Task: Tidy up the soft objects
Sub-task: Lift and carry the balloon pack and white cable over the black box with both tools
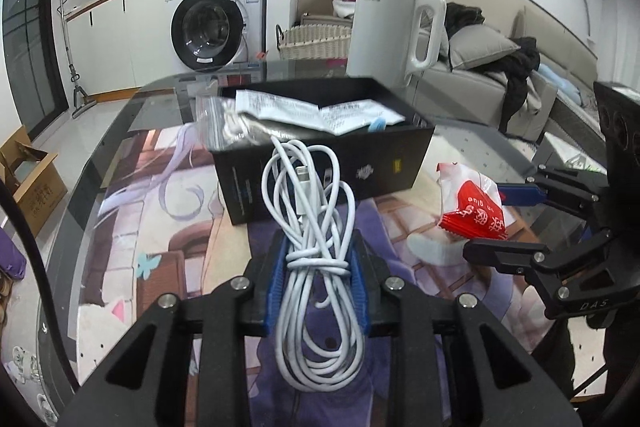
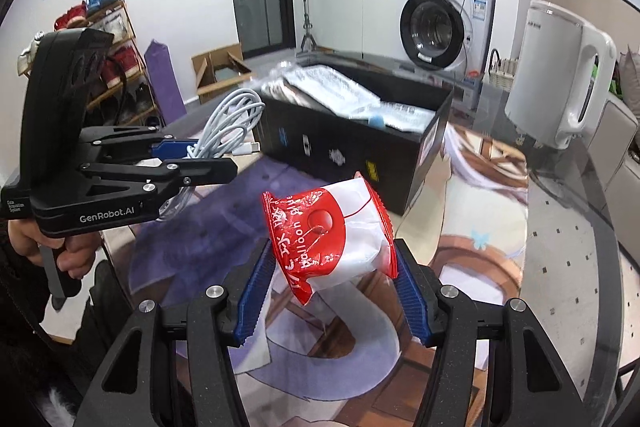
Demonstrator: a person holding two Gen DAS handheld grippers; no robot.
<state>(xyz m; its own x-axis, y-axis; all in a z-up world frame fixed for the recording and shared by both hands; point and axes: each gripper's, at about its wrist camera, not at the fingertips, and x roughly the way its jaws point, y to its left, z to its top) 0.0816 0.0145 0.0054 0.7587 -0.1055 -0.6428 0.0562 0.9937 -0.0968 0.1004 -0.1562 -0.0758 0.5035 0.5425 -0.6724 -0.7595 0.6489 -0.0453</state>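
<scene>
My left gripper [image 1: 318,259] is shut on a coiled white cable [image 1: 314,223] and holds it above the mat, just in front of the open black box [image 1: 320,163]. The box holds paper sheets and plastic bags [image 1: 320,113]. My right gripper [image 2: 332,267] is shut on a red and white plastic packet [image 2: 332,239], held above the mat near the box [image 2: 352,143]. The left gripper with the cable [image 2: 228,123] shows at the left of the right wrist view. The packet [image 1: 472,207] and right gripper [image 1: 512,223] show at the right of the left wrist view.
A white electric kettle [image 1: 394,31] stands behind the box on the glass table [image 1: 120,131], also in the right wrist view [image 2: 560,75]. A printed mat [image 1: 160,227] covers the table. A washing machine [image 1: 218,15], basket [image 1: 316,41] and sofa [image 1: 480,75] lie beyond.
</scene>
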